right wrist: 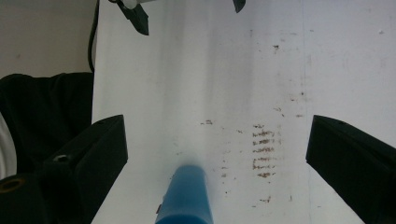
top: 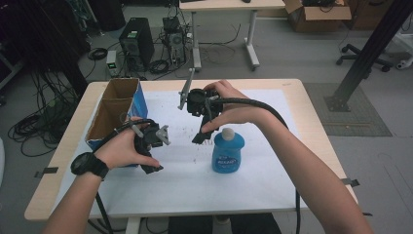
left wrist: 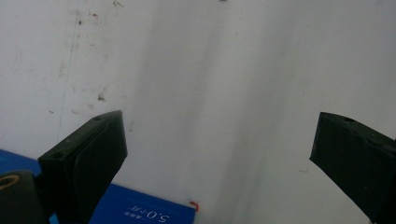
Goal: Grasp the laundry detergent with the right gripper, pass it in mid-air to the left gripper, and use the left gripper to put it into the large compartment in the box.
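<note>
A blue bottle (top: 228, 152) with a white cap stands upright near the middle of the white sheet (top: 195, 185). My right gripper (top: 202, 132) hovers just behind and left of it, jaws open and apart. In the right gripper view the bottle (right wrist: 186, 193) appears blurred at the bottom, between the wide-open jaws of that gripper (right wrist: 217, 144), touching neither. My left gripper (top: 157, 152) is held over the sheet beside the blue cardboard box (top: 117, 105). Its jaws (left wrist: 217, 144) stand wide open with nothing between them, above bare sheet, with the box's printed edge (left wrist: 140, 210) at the bottom.
The open-topped box takes up the table's left side. The sheet carries brown smudges (right wrist: 264, 149). Beyond the table's far edge are a computer tower (top: 136, 41), tangled cables, another table (top: 224, 6) and a black post (top: 370, 48). The left gripper's jaw tips (right wrist: 189, 10) appear far off.
</note>
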`<state>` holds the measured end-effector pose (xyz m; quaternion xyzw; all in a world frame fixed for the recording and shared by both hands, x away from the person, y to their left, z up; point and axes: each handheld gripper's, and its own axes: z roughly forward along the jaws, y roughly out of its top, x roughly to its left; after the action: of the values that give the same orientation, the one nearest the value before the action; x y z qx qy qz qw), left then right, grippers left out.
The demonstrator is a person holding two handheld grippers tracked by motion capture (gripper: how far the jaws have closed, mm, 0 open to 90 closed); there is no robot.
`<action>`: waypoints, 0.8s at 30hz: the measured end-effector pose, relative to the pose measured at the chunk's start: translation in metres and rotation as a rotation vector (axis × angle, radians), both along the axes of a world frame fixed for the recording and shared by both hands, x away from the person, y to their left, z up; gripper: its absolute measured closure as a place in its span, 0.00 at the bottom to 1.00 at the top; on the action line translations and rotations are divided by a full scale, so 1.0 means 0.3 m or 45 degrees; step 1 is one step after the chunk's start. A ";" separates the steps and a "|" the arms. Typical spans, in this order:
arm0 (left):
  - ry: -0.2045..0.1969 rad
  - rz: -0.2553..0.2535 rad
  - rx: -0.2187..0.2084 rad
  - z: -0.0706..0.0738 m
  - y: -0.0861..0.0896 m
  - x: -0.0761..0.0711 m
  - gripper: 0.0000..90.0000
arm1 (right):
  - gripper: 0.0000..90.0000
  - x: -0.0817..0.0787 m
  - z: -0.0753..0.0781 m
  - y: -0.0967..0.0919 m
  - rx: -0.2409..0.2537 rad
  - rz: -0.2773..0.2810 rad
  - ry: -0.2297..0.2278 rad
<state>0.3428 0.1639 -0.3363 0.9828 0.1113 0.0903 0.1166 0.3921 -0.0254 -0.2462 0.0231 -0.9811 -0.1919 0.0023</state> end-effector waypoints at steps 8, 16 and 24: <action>0.004 0.007 0.000 0.017 -0.010 0.003 0.04 | 0.05 0.002 0.035 -0.029 0.077 0.007 -0.012; 0.012 0.021 -0.002 0.024 -0.016 0.011 0.04 | 0.04 -0.007 0.097 -0.093 0.243 0.033 -0.045; 0.019 0.021 0.006 0.022 -0.038 0.016 0.04 | 0.04 -0.005 0.126 -0.195 0.399 0.003 -0.067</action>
<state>0.3476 0.1525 -0.3298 0.9827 0.1202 0.0843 0.1128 0.3905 -0.0840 -0.2083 0.0293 -0.9389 -0.3419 -0.0267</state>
